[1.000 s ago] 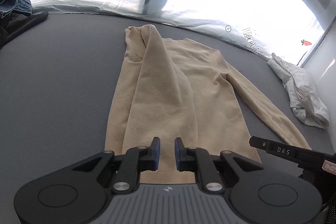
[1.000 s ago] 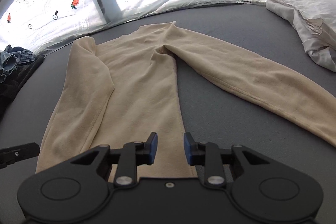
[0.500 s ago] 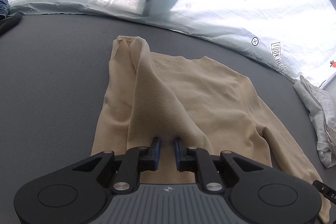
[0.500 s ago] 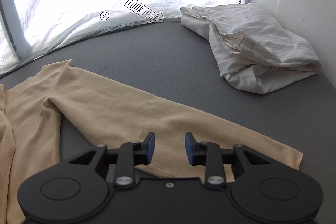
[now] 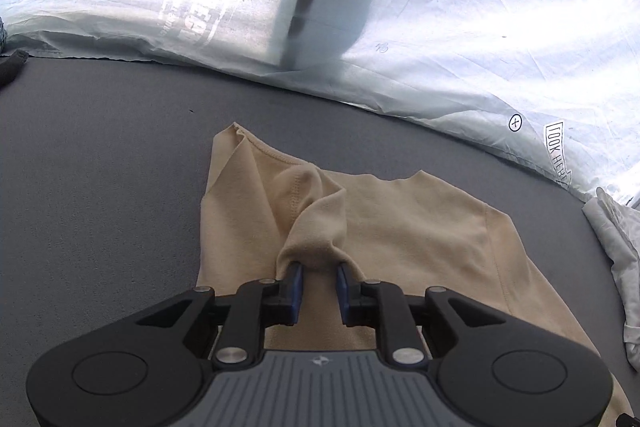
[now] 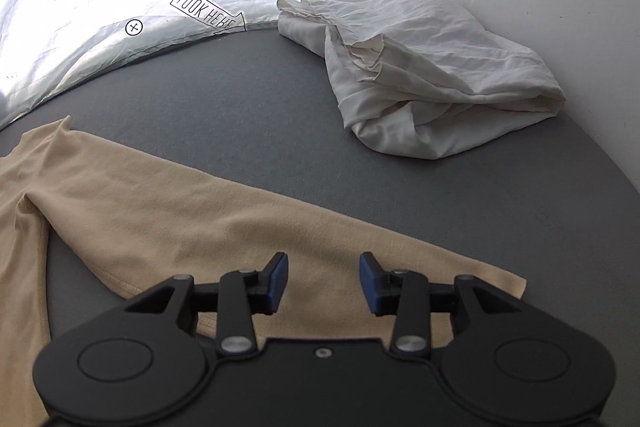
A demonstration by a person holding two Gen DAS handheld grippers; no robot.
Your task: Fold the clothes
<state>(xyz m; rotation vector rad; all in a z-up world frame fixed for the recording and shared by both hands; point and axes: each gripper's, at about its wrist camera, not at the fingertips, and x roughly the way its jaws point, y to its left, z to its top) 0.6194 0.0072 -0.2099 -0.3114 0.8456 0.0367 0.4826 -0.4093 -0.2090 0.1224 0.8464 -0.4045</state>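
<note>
Two grippers work on the tan top (image 5: 400,239), spread across the lower middle of the grey tabletop (image 5: 100,167). The left gripper (image 5: 319,277) has just loosened, its sleeve (image 5: 316,227) bunched between the jaws. The right gripper (image 6: 323,277) has just opened, empty, over the other sleeve (image 6: 256,223). It should pinch near the cuff and fold it across flat.

Beige top (image 6: 168,211) cut off at left edge

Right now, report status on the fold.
Left gripper just opening at bunched sleeve fold. Right gripper opening above beige shirt sleeve. White cloth clear aside.
</note>
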